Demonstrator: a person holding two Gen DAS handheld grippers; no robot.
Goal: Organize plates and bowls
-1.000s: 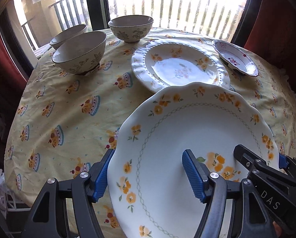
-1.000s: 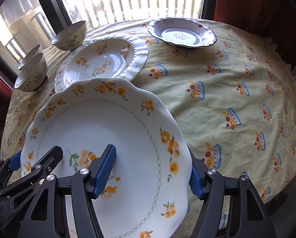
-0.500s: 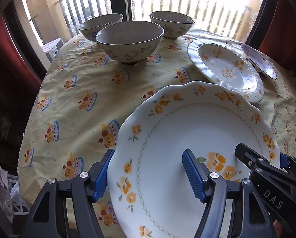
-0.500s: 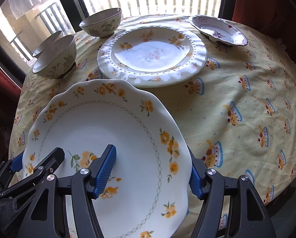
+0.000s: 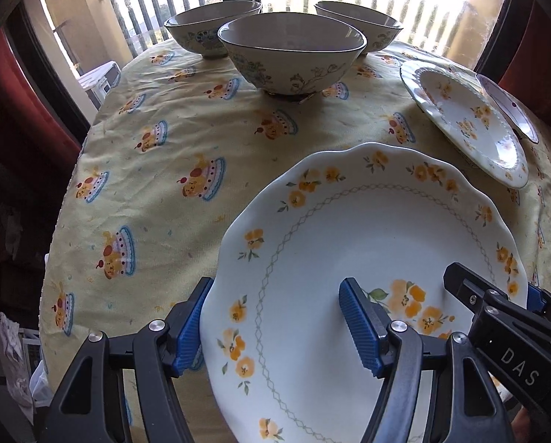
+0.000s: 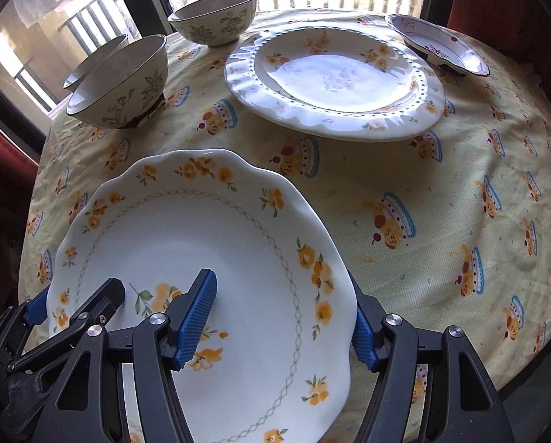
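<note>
A large scalloped white plate with yellow flowers is held just over the near part of the table. My left gripper is shut on the plate's left rim, one pad under the edge and one on its face. My right gripper is shut on the right rim in the same way. Each gripper also shows in the other's view, the right gripper and the left gripper. Three floral bowls stand at the far left: the nearest bowl, a second bowl, a third bowl.
A beaded-rim plate lies at the far right, with a small dark-edged dish beyond it. A yellow cupcake-print tablecloth covers the round table. Windows and railings are behind, red curtains at both sides.
Both grippers have carried the flowered plate leftward across the table. The bowls now look nearer and more central, and the beaded-rim plate has slid off to the right. Both grips are unchanged.
</note>
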